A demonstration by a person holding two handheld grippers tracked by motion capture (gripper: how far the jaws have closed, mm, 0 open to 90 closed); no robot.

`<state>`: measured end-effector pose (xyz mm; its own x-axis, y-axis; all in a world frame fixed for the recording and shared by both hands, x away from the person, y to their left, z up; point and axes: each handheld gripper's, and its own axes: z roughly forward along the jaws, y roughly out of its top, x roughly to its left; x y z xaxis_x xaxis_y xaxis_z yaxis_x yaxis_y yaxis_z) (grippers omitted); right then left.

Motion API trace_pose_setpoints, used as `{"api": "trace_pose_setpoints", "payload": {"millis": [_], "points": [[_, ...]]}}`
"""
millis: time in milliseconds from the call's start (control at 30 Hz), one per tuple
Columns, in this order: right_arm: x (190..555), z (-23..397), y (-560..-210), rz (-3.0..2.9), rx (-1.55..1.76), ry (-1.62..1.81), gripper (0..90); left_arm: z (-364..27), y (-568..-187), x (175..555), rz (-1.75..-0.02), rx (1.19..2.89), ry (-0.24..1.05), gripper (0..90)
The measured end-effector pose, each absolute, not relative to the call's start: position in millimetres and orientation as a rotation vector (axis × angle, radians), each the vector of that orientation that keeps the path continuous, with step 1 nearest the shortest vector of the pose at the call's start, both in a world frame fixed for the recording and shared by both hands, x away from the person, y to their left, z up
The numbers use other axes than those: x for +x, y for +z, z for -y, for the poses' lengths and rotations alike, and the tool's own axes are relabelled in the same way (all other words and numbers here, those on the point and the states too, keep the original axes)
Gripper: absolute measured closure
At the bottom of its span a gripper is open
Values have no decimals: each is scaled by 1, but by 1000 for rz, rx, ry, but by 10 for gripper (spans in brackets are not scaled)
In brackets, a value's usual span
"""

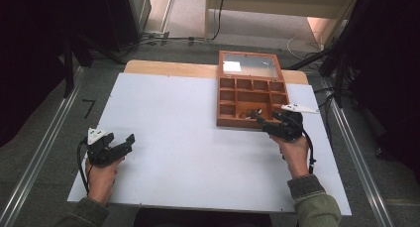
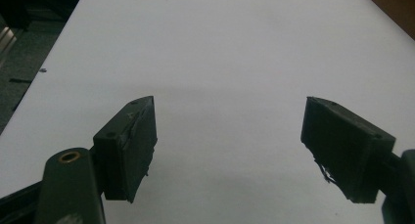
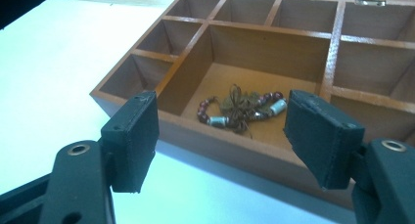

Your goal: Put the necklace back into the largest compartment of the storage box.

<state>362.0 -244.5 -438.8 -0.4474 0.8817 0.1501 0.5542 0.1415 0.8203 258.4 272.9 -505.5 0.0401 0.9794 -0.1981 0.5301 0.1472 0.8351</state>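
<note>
Your spread, empty right gripper (image 3: 222, 136) faced a light, limp bracelet (image 3: 240, 109) at twelve o'clock, probably best pinched at its knotted middle.

Your right gripper (image 3: 220, 136) looks along its two black jaws, which stand wide apart with nothing between them. Just beyond them sits an open wooden box (image 3: 230, 145) divided into compartments, resting on a white table surface (image 3: 54, 77). In the large middle compartment lies a beaded bracelet (image 3: 240, 109), with dark red beads, two pale cylindrical beads and a knot of brownish cord. The smaller compartments you can see around it hold nothing.
</note>
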Motion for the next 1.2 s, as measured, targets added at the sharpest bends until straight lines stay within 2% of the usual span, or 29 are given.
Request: {"api": "trace_pose_setpoints", "payload": {"millis": [1200], "points": [[302,308,-456,-1991,1445,1169,269,-273,-505,258,-1597,1494,688,211]]}}
